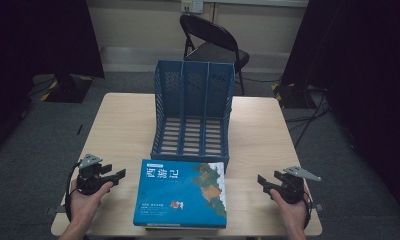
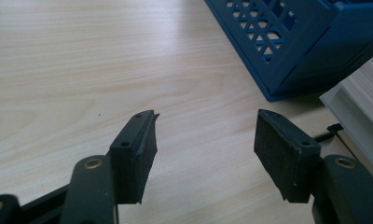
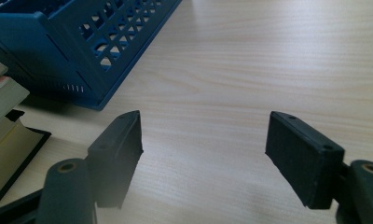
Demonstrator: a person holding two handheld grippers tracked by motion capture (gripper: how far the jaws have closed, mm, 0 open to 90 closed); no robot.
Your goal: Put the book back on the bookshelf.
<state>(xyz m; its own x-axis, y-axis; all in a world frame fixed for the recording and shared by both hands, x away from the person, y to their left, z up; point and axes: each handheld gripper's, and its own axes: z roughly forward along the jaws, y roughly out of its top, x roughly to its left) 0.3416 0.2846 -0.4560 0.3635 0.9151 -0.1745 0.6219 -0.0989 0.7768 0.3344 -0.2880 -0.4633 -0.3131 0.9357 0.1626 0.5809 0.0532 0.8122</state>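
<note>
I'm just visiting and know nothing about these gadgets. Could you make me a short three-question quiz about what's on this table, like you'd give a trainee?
1. True or false: the left gripper has its jaws closed on the blue book.
2. Multiple choice: where does the blue file rack stand relative to the book? A) beyond its far edge B) on top of it C) at its left
3. Short answer: what lies between the jaws of the right gripper?

Key:
1. False: the jaws are open, beside the book's left edge.
2. A.
3. Nothing; the bare wooden table shows between them.
</note>
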